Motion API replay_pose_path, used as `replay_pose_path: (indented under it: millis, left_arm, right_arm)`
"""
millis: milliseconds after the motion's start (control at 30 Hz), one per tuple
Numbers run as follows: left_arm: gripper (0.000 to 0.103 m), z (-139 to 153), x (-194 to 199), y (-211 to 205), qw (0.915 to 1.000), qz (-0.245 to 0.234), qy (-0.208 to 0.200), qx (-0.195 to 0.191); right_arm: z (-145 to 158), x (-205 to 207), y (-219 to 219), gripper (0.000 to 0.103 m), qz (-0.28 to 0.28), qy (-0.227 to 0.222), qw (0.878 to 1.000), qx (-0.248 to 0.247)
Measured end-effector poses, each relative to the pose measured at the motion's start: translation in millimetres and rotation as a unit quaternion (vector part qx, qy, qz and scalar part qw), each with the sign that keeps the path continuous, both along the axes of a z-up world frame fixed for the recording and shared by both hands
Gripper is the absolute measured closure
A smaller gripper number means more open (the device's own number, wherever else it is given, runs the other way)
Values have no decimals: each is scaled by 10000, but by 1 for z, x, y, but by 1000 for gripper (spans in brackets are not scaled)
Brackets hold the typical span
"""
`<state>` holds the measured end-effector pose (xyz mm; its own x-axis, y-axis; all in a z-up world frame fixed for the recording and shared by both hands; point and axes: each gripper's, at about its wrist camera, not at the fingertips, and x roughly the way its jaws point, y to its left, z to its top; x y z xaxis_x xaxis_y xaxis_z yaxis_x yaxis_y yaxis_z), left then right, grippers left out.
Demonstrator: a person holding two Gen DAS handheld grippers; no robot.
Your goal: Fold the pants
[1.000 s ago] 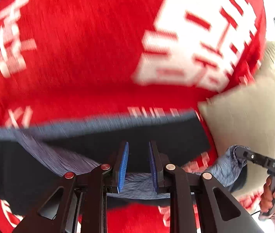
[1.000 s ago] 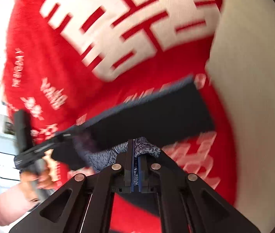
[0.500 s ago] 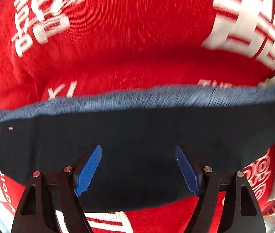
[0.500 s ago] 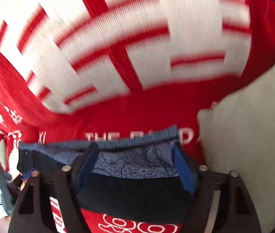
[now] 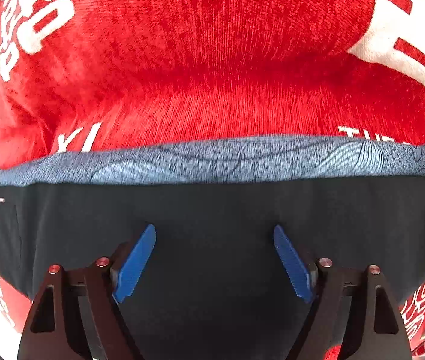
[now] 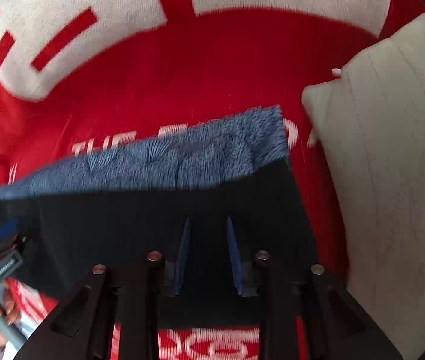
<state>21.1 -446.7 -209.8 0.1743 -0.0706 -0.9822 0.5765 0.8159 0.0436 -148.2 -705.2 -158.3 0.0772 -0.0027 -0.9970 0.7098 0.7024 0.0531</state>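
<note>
Both grippers, left gripper and right gripper, hover spread apart over folded dark pants on a red blanket; best next to press the fold flat, edges aligned.

so the count: one pants, one red blanket, one pillow, two grippers, left and right.

Folded dark pants, blue-patterned edge
</note>
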Motion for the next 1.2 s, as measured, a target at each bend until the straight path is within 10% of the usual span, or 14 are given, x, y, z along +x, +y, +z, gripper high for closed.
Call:
replay_pose_path:
  millis: [233,367,467,767,1000,1200]
  left_arm:
    - [12,8,31,-9,9994,306,-53,-141]
    - [12,0,47,-14,9993,315,-215,53]
    - [12,-3,62,-1,9985,538,-76,14]
    - [12,25,100,123,9942,680,-547,632]
    - [12,-27,171,205,9841,1170,-452,1258]
    - [12,-8,184,276,9912,1148,-321,574]
  right_arm:
    - [13,25,-13,73,-133,-164,9997,-137]
    - [6,51,10,46,560,-357,9977,138]
    - [-11,61,17,44,653,-74,9978,-70]
    - [20,24,73,30,578,-262,9971,418]
    - [29,28,154,30,367,-710,9924,939]
    - [22,60,257,30,26,-1652,9546,2480]
